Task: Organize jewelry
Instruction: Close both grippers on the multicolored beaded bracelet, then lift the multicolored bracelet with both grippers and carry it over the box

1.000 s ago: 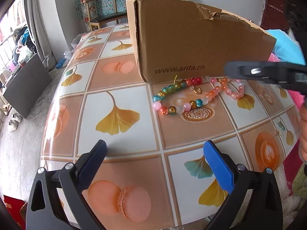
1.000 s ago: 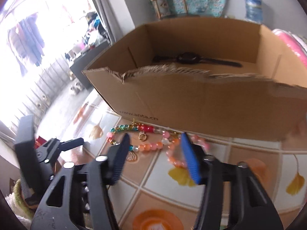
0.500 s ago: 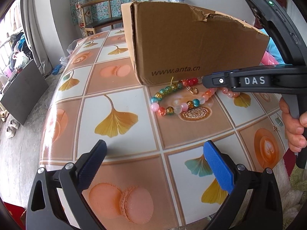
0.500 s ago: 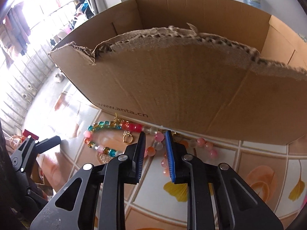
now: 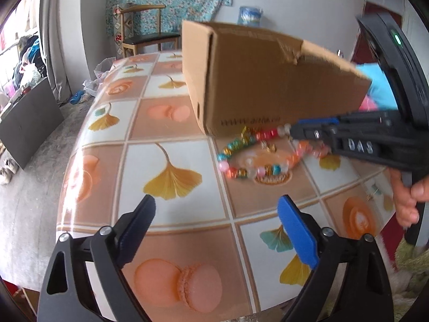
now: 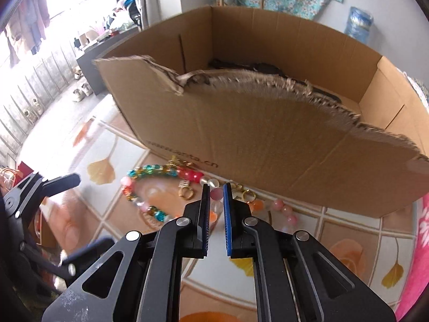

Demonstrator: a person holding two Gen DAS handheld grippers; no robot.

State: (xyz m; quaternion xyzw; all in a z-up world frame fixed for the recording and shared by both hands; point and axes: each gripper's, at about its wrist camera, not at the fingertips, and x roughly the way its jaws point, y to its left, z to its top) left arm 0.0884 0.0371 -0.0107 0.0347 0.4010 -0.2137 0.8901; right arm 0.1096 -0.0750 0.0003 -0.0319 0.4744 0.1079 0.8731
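Observation:
A multicoloured bead bracelet (image 5: 246,158) (image 6: 150,185) and an orange-pink bead bracelet (image 5: 303,150) (image 6: 278,206) lie on the patterned table beside a torn cardboard box (image 5: 268,88) (image 6: 268,139). My right gripper (image 6: 215,190) (image 5: 295,131) is shut on a pink bead of the orange-pink bracelet, close to the box wall. A black watch (image 6: 257,68) lies inside the box. My left gripper (image 5: 217,214) is open and empty, held above the table's near part, well short of the beads.
The tablecloth (image 5: 166,177) has ginkgo leaf and macaron prints and ends in a rounded edge on the left. A wooden chair (image 5: 144,32) stands behind the table. A small gold charm (image 5: 374,191) lies at the right. Pink fabric (image 6: 421,241) lies at the table's right side.
My right gripper has dropped to the bracelets and closed from wide open onto a bead. The left gripper has stayed open and swung slightly left.

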